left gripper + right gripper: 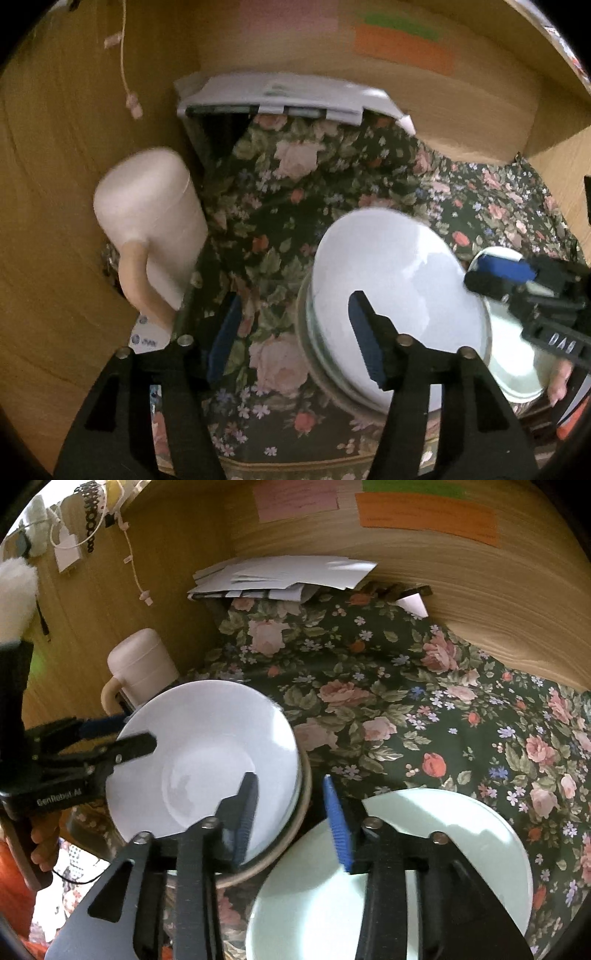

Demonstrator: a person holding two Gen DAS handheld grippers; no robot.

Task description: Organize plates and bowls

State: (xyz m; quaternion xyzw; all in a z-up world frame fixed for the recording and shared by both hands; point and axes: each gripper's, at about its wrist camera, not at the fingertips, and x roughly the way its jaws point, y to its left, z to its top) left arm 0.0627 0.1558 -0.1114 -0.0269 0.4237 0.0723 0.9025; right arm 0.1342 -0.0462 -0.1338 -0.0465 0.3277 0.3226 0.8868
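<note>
Plates and bowls sit on the rose-patterned tablecloth [388, 709] in a wooden corner. A white plate [207, 760] rests on top of a stack, inside a beige-rimmed bowl [295, 834] whose rim shows around its near edge. Just beside it on the right lies a pale green plate [461, 834], separate from the stack.

The left gripper [291, 332] is spread wide, with one blue-padded finger over the white plate [399, 288] and the other over bare cloth; nothing is between them. The right gripper [291, 816] is also spread, its fingers either side of the gap between the stack and the pale green plate, gripping nothing.

Against the left wall stands a cream lidded mug [155, 221] with a handle. At the back a pile of white papers [284, 576] lies on something dark, and coloured sticky notes [424, 513] are on the wall above.
</note>
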